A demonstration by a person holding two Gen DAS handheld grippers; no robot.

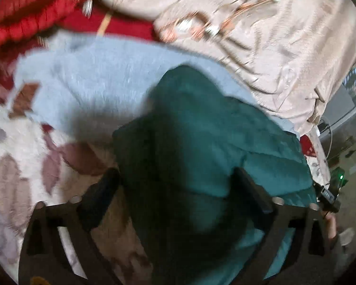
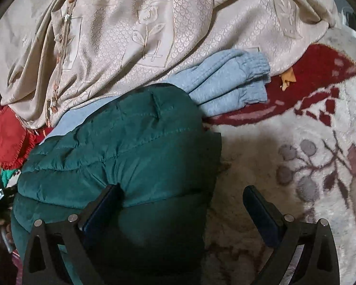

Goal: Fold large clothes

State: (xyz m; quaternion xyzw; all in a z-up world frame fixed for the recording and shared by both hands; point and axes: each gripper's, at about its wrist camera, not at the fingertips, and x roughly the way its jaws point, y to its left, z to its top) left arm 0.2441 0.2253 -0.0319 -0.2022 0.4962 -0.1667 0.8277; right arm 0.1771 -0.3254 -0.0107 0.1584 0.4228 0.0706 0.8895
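A dark green quilted jacket [image 1: 201,142] lies bunched on a floral blanket [image 1: 16,154]. In the blurred left wrist view my left gripper [image 1: 180,187] stands wide open above it, with jacket cloth between the fingers and no pad pressing on it. The right wrist view shows the same jacket [image 2: 121,147] at centre left. My right gripper [image 2: 182,199] is open too. Its left finger [image 2: 104,206] hangs over the jacket's near edge and its right finger [image 2: 261,211] over the bare blanket [image 2: 296,156]. A folded light blue garment [image 2: 225,83] lies just beyond the jacket.
A beige patterned cloth [image 2: 130,35] is heaped across the back. A red frilled cushion [image 2: 7,137] sits at the far left. The light blue garment [image 1: 95,83] reaches under the jacket. A hand [image 1: 332,223] with the other gripper shows at the right edge of the left wrist view.
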